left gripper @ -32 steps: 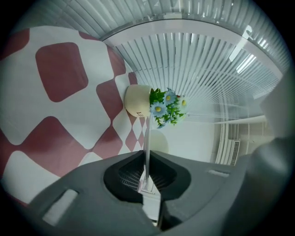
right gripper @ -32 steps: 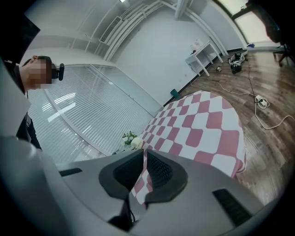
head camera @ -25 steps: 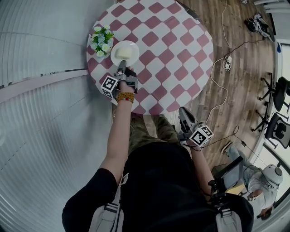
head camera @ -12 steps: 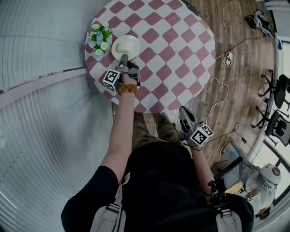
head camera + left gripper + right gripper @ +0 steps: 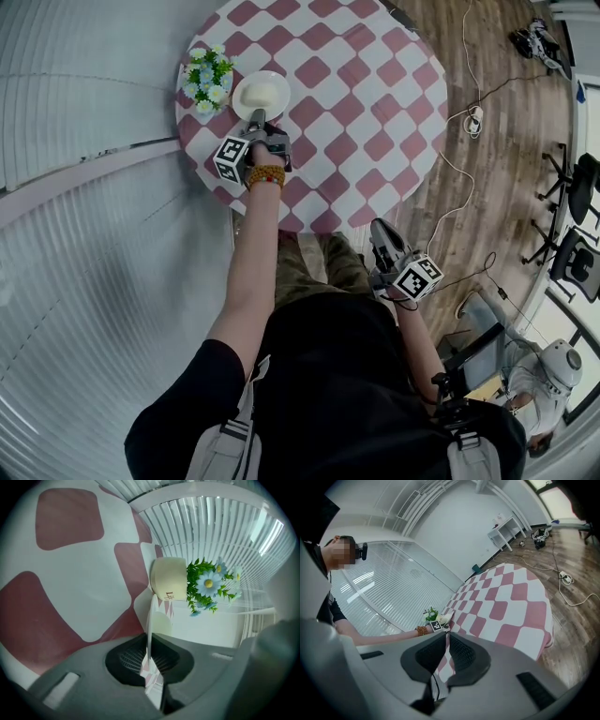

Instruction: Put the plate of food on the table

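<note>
A white plate (image 5: 261,96) with a pale piece of food (image 5: 262,94) is at the far left of the round pink-and-white checked table (image 5: 356,112). My left gripper (image 5: 256,119) is shut on its near rim. In the left gripper view the plate's rim (image 5: 151,620) runs edge-on between the jaws of the left gripper (image 5: 149,656), close to the cloth; I cannot tell whether it rests on it. My right gripper (image 5: 379,228) hangs by the person's right hip, off the table. In its own view the right gripper (image 5: 446,641) is shut on nothing.
A cream pot of blue-and-white flowers (image 5: 208,75) stands right beside the plate, the same flower pot (image 5: 171,578) just past the rim. A slatted white wall (image 5: 84,141) lies to the left. Cables (image 5: 464,122) and office chairs (image 5: 572,225) are on the wooden floor at the right.
My left gripper carried the plate farther across the table, up beside the flower pot, and has barely moved in the last half second. The right gripper has stayed put.
</note>
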The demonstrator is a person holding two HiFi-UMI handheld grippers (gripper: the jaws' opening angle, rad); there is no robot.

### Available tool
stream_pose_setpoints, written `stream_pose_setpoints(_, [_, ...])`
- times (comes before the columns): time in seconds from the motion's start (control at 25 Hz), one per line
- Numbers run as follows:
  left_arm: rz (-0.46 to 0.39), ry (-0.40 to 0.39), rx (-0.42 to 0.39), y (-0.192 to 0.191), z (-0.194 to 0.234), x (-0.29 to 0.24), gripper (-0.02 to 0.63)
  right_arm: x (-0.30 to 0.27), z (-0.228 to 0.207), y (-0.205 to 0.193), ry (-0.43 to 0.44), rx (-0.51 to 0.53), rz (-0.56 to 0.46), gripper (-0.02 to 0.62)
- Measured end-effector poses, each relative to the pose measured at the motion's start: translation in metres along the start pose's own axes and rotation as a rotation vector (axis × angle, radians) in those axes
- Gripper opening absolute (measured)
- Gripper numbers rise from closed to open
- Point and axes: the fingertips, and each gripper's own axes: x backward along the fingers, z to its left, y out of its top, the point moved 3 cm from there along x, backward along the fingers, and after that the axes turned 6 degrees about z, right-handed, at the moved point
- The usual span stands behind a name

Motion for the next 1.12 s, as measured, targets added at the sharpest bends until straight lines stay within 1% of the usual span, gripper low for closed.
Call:
stream_pose_setpoints(0.4, [0.024, 0.037, -0.042, 0.0003, 0.0017, -0.0009, 0.021, -0.0011, 0.0011, 0.0045, 0.005, 0.003, -0.007, 0.029])
stream_pose_setpoints(0.64, [0.052, 0.088, -0.057, 0.0006, 0.0050, -0.0025, 0.021, -0.0004, 0.0012, 0.0054, 0.004, 0.002, -0.014, 0.029])
stream_pose_setpoints(1.12, [0.062, 0.139, -0.094, 0.0042, 0.0067, 0.0004, 0.021, -0.0028, 0.0036, 0.0077, 0.017, 0.006, -0.016, 0.029])
